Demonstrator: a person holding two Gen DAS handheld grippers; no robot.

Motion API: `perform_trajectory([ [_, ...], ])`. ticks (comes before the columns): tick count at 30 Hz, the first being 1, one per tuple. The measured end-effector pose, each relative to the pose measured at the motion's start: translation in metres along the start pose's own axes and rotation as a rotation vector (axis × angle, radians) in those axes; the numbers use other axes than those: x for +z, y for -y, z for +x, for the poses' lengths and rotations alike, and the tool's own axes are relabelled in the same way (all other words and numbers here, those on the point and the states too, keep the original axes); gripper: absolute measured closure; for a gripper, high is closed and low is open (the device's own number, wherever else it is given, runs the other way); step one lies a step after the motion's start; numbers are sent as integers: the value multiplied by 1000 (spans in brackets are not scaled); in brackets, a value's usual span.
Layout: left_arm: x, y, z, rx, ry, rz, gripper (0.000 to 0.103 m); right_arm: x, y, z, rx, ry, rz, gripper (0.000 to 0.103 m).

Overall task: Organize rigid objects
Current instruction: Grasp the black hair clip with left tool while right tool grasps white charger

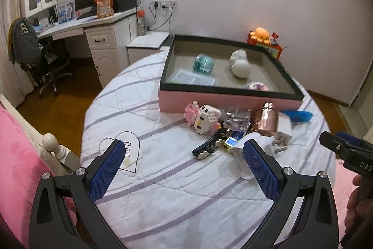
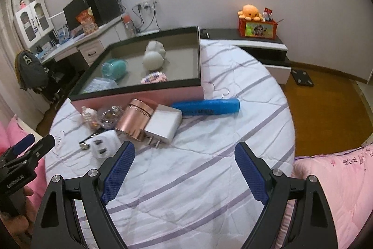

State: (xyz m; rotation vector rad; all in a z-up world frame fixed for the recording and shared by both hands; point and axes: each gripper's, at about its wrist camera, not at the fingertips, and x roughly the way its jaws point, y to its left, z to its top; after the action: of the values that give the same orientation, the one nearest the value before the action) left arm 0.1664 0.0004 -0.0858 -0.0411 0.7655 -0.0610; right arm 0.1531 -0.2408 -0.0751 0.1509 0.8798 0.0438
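A heap of small rigid things is seen on the bed (image 2: 209, 179), just before the pink tray (image 2: 139, 98). The right gripper (image 2: 184, 153) is held with fingers spread wide and nothing between them; the left gripper (image 1: 184, 151) is likewise spread and empty. The white charger (image 2: 163, 124) lies ahead and slightly left of the right fingers, prongs toward them (its long axis running roughly away from the camera), so the right hand is judged the nearer.
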Motion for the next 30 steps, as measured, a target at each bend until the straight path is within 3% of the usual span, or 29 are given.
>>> perform_trajectory([
  [10,-6,8,60,-6,-100,89,5,5,-4,46,33,-77,2,14],
  [15,-6,14,91,-36,-173,143,18,12,-6,64,53,-96,22,17],
  [19,-2,20,96,-62,-167,191,24,16,-8,77,61,-109,42,24],
  [26,1,25,95,-120,-169,207,50,16,-11,78,41,-120,23,33],
  [30,2,28,96,-125,-163,201,53,17,-20,77,24,-119,5,40],
])
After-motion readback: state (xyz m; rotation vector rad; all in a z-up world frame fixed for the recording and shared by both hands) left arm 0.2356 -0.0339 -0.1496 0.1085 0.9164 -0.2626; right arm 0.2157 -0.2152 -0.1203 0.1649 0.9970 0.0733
